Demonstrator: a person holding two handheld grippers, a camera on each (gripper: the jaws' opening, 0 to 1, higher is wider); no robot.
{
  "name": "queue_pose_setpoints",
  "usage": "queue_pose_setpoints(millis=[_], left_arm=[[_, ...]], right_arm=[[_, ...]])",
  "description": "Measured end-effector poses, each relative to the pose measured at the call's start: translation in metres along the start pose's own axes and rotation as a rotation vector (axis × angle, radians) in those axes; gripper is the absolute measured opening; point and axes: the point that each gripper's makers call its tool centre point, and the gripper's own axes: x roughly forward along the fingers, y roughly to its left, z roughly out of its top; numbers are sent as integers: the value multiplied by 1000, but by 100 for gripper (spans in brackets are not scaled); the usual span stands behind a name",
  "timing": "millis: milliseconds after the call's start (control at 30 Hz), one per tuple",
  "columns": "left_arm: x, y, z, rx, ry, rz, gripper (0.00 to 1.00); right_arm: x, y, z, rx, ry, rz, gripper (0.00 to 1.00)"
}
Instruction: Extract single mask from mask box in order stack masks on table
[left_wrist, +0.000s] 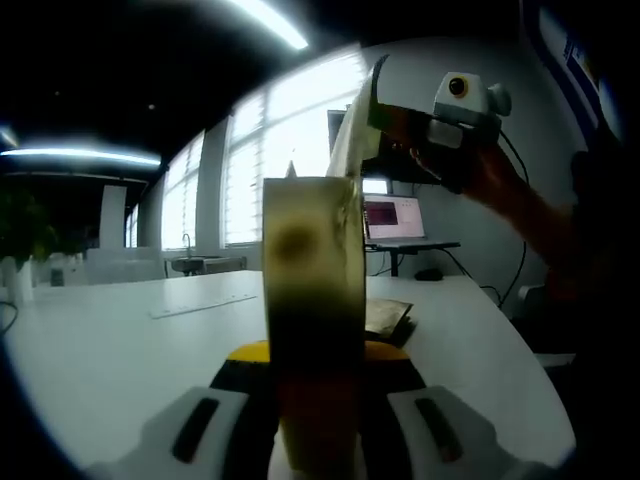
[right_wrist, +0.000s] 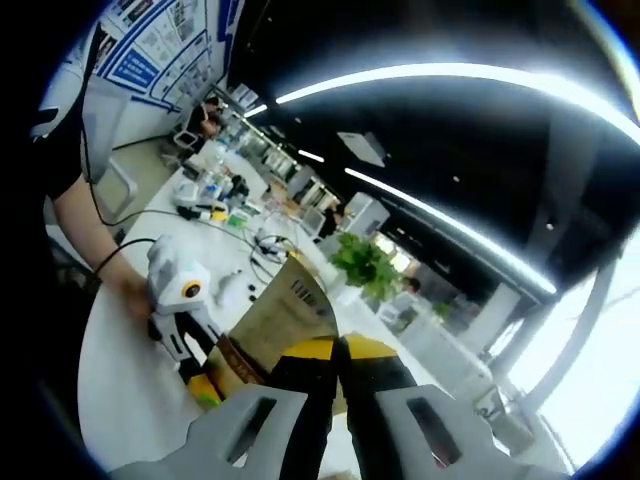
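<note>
My left gripper (left_wrist: 315, 360) is shut on the mask box (left_wrist: 312, 300), a tall pale yellowish carton held upright above the white table (left_wrist: 110, 340). A pale mask (left_wrist: 352, 140) rises from the box's top, slanting up to the right, and the right gripper (left_wrist: 388, 118) is shut on its upper end. In the right gripper view my right gripper (right_wrist: 335, 352) is shut, and a tan printed sheet (right_wrist: 288, 308) runs from its tips down to the left gripper (right_wrist: 200, 372), which carries a white camera box.
A dark flat item (left_wrist: 388, 315) lies on the table behind the box. A laptop (left_wrist: 395, 216) stands at the far edge under bright windows. A person's arm (right_wrist: 85, 235) reaches in from the left. A plant (right_wrist: 365, 262) and cluttered desks (right_wrist: 215, 195) lie beyond.
</note>
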Motion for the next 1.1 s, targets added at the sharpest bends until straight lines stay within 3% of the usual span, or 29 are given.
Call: queue_pose_setpoints(millis=[333,633,800,867,1100], left_arm=[[-1,-2,0,5,3,-1,31],[-1,-2,1,2,3,0,31],[0,-1,0,2,3,-1,31],[0,-1,0,3,4,-1,31],[0,-1,0,4,5,0,31]], right_arm=[[-3,-6,0,14,2,-39,0],[-9,-22,15,26,-21,-93,0],[-12,-29,15,33,-32,-114,0],[-17,-35,22,41,-72,-143,0],[-21,-41,34,17,-75,-174,0]])
